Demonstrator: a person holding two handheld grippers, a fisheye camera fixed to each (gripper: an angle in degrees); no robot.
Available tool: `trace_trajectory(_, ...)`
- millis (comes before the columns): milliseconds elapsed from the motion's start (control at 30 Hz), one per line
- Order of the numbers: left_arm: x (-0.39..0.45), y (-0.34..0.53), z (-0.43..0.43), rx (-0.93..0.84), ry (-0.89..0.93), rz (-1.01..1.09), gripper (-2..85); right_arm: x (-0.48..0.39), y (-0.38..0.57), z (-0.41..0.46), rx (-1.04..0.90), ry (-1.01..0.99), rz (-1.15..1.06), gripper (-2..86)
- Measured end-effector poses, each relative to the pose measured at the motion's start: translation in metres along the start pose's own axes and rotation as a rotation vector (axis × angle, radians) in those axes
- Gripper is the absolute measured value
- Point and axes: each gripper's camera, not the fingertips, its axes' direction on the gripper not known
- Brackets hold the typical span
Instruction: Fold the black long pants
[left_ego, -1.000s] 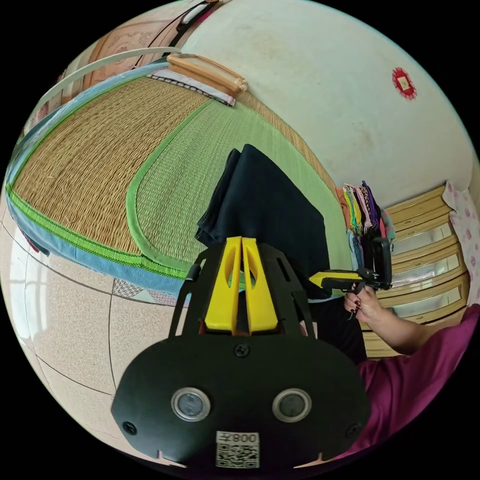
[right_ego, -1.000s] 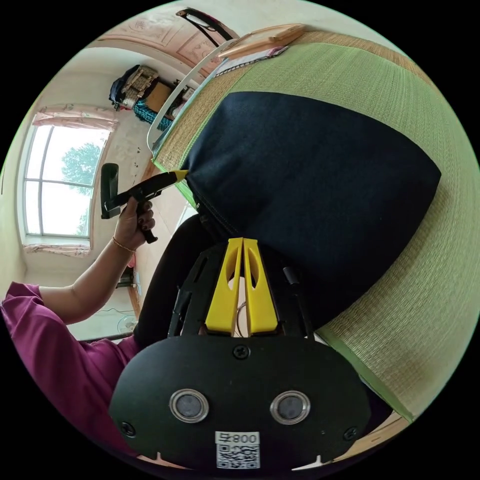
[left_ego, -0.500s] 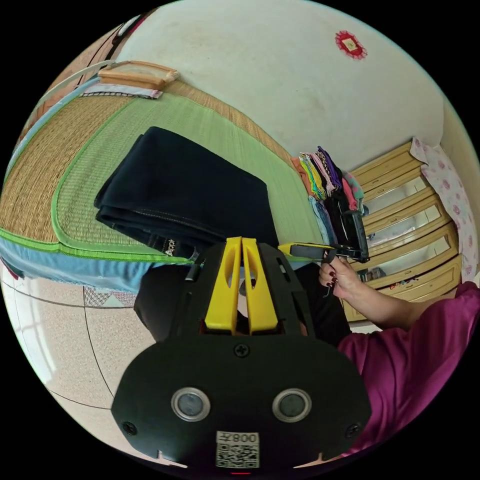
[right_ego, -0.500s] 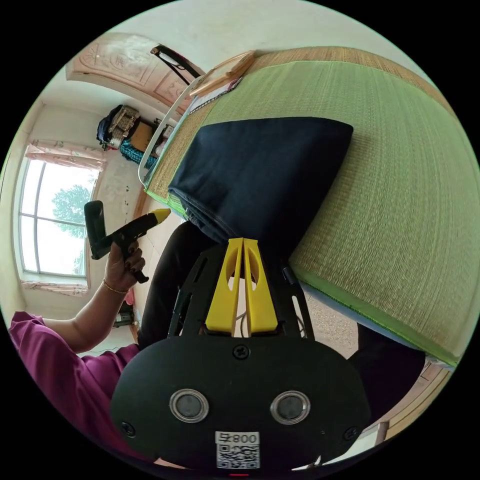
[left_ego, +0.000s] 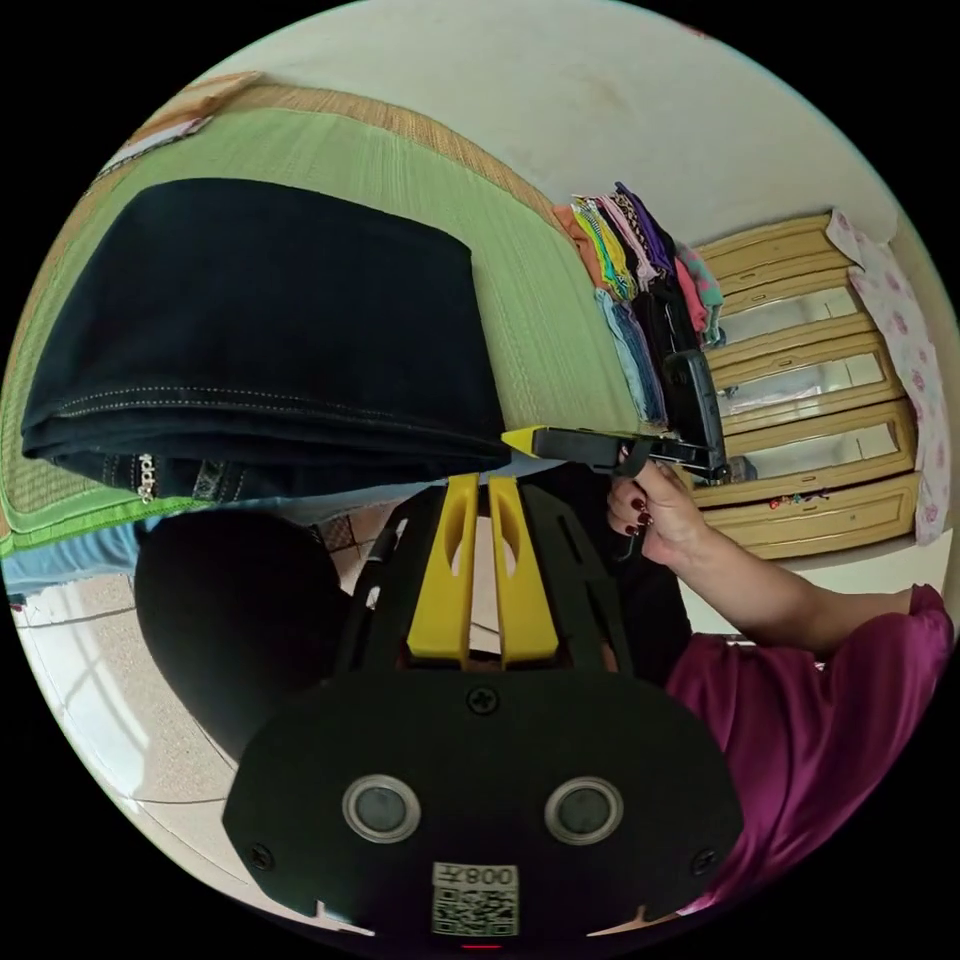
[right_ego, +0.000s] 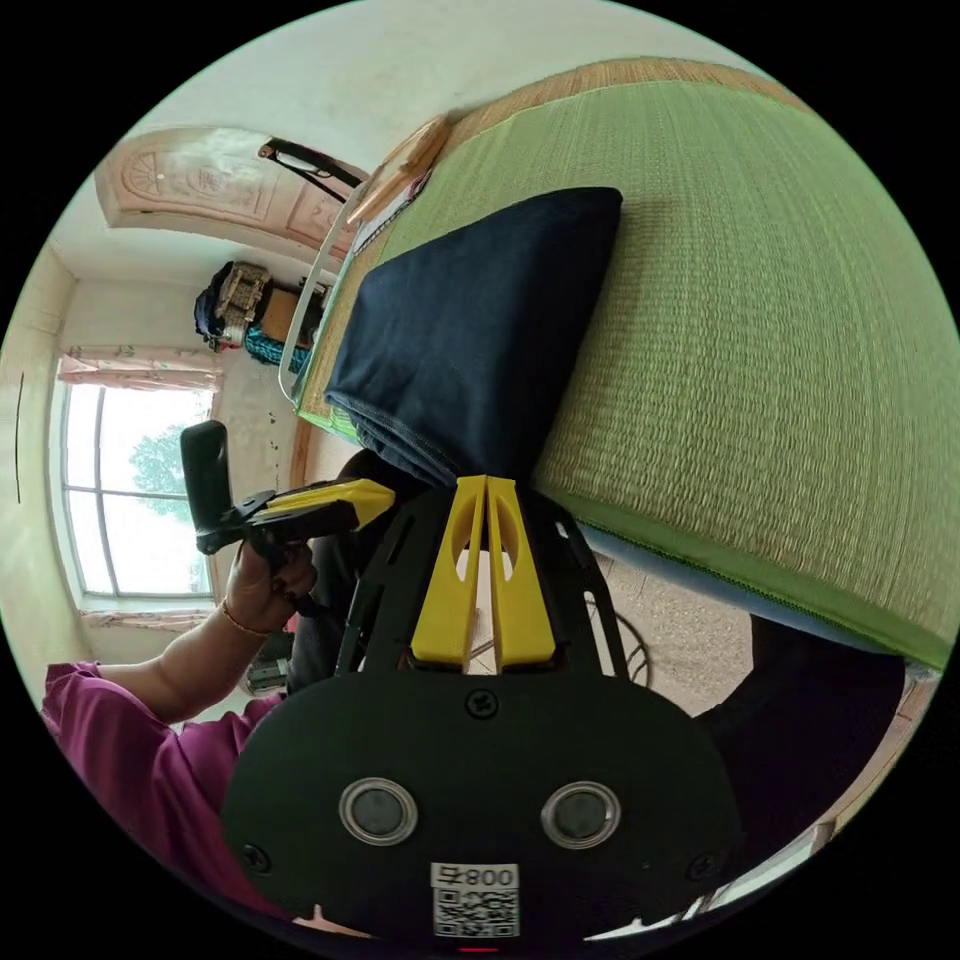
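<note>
The black long pants lie folded into a thick rectangle on the green woven mat, close to the bed's near edge. In the right gripper view the pants have their stitched edges stacked towards me. My left gripper is shut and holds nothing, just below the pants' front edge. A hand holds the left gripper off the bed. My right gripper is shut too. The right gripper has its tip at the pants' near right corner, and I cannot tell if it touches.
A row of coloured folded clothes stands on the mat's right end, before a wooden dresser. The person's dark-clad knee and magenta sleeve are near the bed edge. A window lights the tiled floor.
Both grippers have drawn back from the pants towards the bed's edge, still shut. The left gripper has left the pants' corner and dropped lower. The folded pants have not moved.
</note>
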Motion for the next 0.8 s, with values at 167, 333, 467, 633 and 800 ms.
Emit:
trace_trajectory(167,0.006,-0.011,0.029,-0.054,0.053,-0.031,5.0,0.021,0.023,-0.014,0.011,0.007,0.04,0.1)
trace_trajectory(333,-0.003,-0.014,0.049,-0.065,0.173,-0.127,7.3,0.039,0.041,-0.026,0.033,-0.043,0.067,0.2)
trace_trajectory(467,-0.007,-0.014,0.063,-0.056,0.242,-0.196,8.0,0.057,0.055,-0.033,0.039,-0.096,0.098,1.0)
trace_trajectory(633,-0.015,-0.012,0.076,-0.01,0.315,-0.287,8.2,0.074,0.07,-0.038,0.045,-0.16,0.109,3.6)
trace_trajectory(800,-0.017,-0.011,0.085,0.034,0.362,-0.321,8.3,0.095,0.087,-0.041,0.054,-0.223,0.146,6.0)
